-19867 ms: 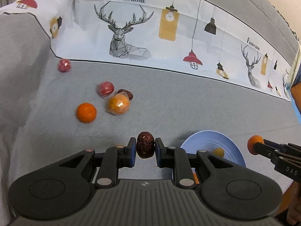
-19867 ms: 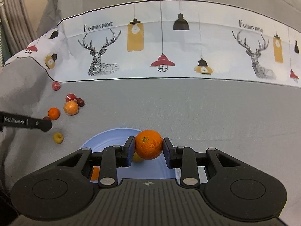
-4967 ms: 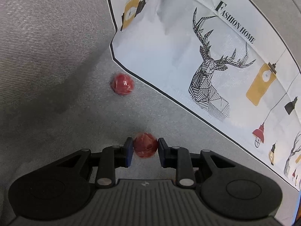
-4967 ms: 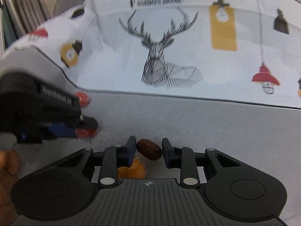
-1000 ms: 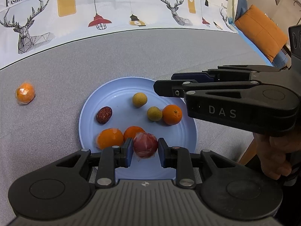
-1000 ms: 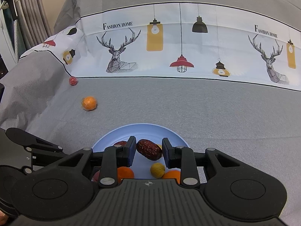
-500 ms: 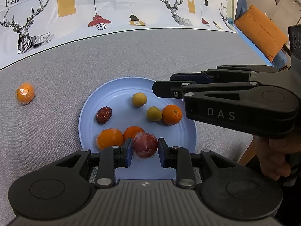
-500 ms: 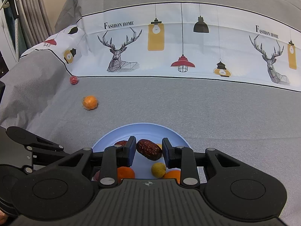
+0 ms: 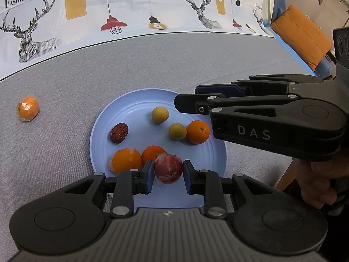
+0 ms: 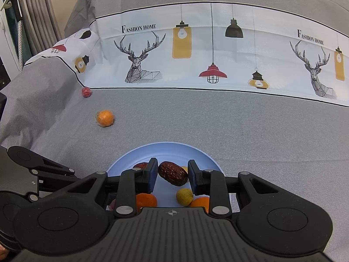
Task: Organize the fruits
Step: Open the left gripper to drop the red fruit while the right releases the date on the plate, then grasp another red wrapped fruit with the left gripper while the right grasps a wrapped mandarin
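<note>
A light blue plate (image 9: 135, 100) on the grey cloth holds a dark red date (image 9: 118, 132), two yellow-green fruits (image 9: 160, 114), and several oranges (image 9: 197, 131). My left gripper (image 9: 168, 171) is shut on a wrapped red fruit (image 9: 168, 167) over the plate's near edge. My right gripper (image 10: 172, 175) is shut on a dark brown date (image 10: 172, 173) above the plate (image 10: 165, 147); it reaches in from the right in the left wrist view (image 9: 185, 106).
A wrapped orange (image 10: 105, 118) (image 9: 28, 111) lies on the cloth left of the plate. A wrapped red fruit (image 10: 86, 92) lies farther back by the printed white cloth (image 10: 218, 50). An orange cushion (image 9: 303, 37) is at the far right.
Both grippers hold almost still over the plate with their fruits; the right gripper has edged slightly left in the left wrist view.
</note>
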